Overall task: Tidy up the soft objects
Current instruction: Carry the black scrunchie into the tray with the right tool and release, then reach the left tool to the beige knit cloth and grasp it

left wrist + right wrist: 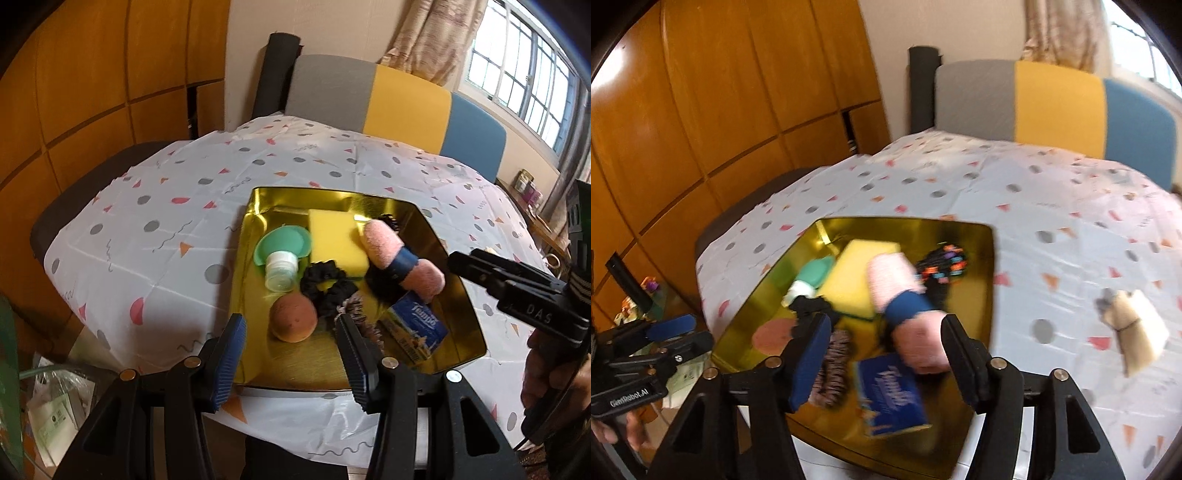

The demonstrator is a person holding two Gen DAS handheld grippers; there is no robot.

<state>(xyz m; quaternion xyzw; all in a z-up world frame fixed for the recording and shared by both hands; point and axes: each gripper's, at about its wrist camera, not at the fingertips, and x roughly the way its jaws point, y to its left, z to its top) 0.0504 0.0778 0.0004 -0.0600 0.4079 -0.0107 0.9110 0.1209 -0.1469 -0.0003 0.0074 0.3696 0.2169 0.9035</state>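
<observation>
A gold tray [458, 295] [982, 295] on the table holds soft items: a yellow sponge [334, 240] [849, 280], a pink rolled towel with a blue band [402, 258] [905, 306], a black scrunchie [327, 288], a striped scrunchie [833, 365], an orange ball [293, 317], a blue tissue pack [415, 328] [890, 395] and a green-and-white bottle [282, 254]. My left gripper [291, 354] is open and empty above the tray's near edge. My right gripper [882, 362] is open and empty over the tray's near right part; it also shows at the right of the left wrist view [517, 284].
A beige bundle with a grey end [1134, 328] lies on the patterned tablecloth [1052, 206] right of the tray. A grey, yellow and blue chair back [388, 99] stands behind the table. Wooden cabinets [74, 92] are at left. Clutter lies below the table's left edge.
</observation>
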